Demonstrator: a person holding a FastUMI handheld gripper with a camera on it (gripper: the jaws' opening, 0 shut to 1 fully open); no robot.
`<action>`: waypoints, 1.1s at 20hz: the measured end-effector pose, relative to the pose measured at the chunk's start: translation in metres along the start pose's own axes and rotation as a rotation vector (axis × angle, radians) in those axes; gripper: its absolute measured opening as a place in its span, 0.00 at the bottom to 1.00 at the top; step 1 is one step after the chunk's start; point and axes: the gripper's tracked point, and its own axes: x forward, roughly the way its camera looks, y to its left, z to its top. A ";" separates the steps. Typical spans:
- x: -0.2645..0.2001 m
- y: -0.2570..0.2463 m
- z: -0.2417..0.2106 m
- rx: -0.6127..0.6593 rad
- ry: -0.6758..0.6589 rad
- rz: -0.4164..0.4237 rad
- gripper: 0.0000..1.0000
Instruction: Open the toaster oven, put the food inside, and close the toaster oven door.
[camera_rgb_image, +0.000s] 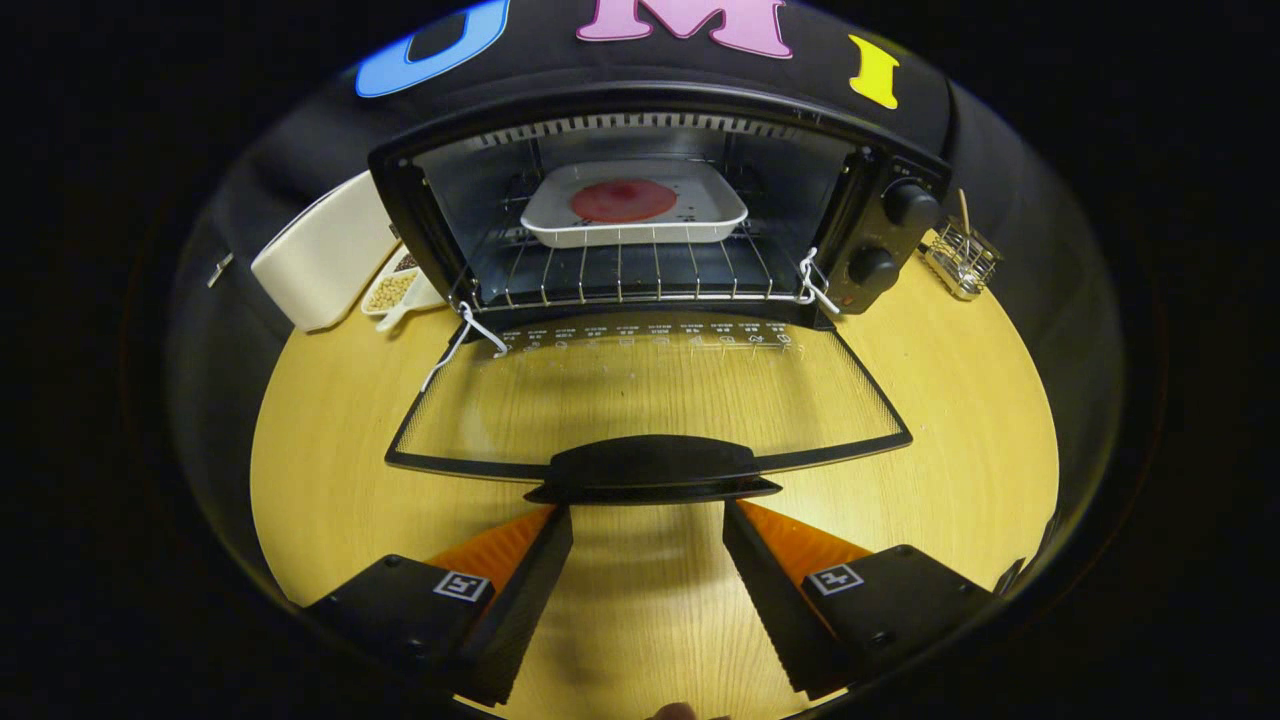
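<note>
With the white tray (634, 207) of food on the toaster oven (655, 215) rack and the tool (648, 520) spread apart just short of the door handle (650, 468) (door fully down), a shallow lift could slip off.

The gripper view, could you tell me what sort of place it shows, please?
Probably a mock kitchen counter in a booth: an open toaster oven holding a tray of food stands on a wooden table. The gripper hangs open before the door handle.
</note>
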 end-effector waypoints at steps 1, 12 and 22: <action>-0.003 0.000 0.003 0.005 -0.010 0.006 0.99; -0.071 0.002 0.083 0.014 -0.269 0.029 0.99; -0.169 -0.030 0.153 0.025 -0.583 0.046 0.99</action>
